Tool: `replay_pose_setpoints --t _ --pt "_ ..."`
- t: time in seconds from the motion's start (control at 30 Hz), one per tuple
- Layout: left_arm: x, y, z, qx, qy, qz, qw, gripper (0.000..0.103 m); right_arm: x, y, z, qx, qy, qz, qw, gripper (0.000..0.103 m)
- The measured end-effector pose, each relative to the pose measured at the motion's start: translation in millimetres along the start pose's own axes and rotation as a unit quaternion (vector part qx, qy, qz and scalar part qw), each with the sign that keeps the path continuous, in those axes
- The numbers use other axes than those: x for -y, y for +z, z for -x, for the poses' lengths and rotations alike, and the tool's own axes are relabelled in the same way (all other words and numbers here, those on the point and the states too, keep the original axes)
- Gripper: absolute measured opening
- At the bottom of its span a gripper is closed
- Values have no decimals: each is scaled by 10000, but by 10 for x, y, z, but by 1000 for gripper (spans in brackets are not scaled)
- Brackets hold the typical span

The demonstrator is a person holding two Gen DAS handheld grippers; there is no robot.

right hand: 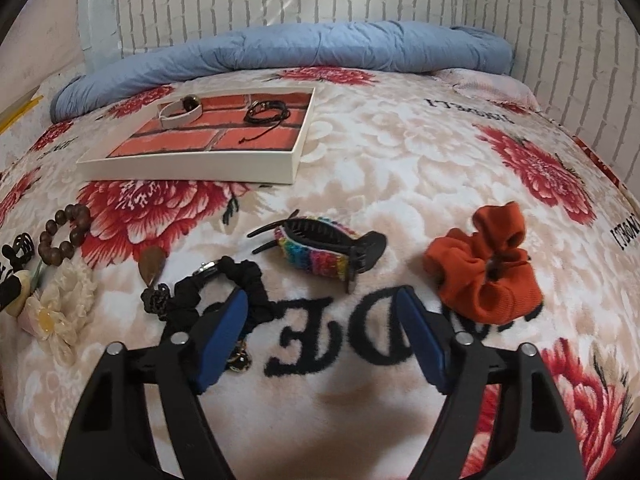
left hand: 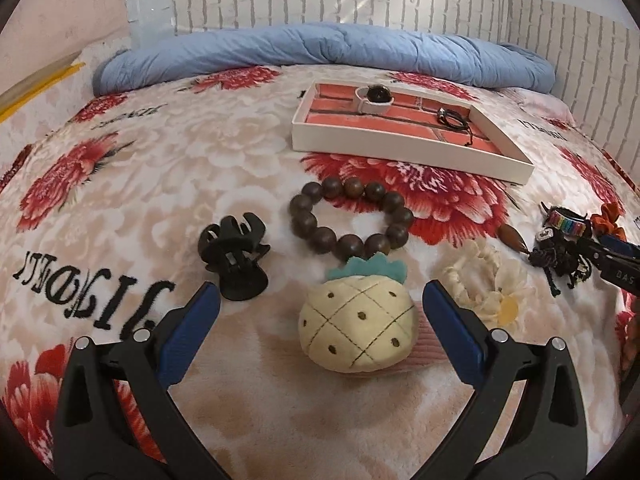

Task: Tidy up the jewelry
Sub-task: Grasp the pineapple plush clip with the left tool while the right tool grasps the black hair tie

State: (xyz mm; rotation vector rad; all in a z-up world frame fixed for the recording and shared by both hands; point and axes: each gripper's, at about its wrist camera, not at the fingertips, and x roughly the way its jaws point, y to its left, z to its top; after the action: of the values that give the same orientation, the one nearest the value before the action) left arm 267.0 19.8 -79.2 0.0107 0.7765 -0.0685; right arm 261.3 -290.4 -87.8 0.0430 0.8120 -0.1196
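Step in hand, judged: pick-up approach, sorting barely started.

Floral blanket (left hand: 160, 168): carries all loose items. White tray (left hand: 360, 140) with brick-print floor: lies beyond them, holding 2 pieces only, a pale-strapped watch (left hand: 374, 98) and a black cord bracelet (left hand: 452, 118), well apart.

Left gripper (left hand: 320, 304): fingers spread wide, clamped on nothing, straddling the pineapple plush (left hand: 356, 332) without contact. Next move, judged: lower, close on the plush, carry to the tray.

Wooden bead bracelet (left hand: 352, 218): just beyond the plush. Black claw clip (left hand: 236, 256): beside it.

Right gripper (right hand: 322, 316): fingers apart, empty, between the black scrunchie (right hand: 224, 292) and the orange scrunchie (right hand: 486, 268), rainbow clip (right hand: 320, 256) just ahead. Target undetermined.
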Motion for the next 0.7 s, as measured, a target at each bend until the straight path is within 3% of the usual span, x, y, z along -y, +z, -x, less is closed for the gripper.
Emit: replay_pose_setpoints --t 0.33,0.57,0.7 --pt "64 -10 -54 -123 -34 -133 9998 95 -125 -7 -182 -361 67 177 9992 68" --pt "52 -32 -162 -377 -172 -125 9991 77 -162 -16 -221 -439 26 276 9987 60" --pt "80 -46 -171 -400 -254 -175 9987 69 -172 -17 -221 -452 131 309 9984 46"
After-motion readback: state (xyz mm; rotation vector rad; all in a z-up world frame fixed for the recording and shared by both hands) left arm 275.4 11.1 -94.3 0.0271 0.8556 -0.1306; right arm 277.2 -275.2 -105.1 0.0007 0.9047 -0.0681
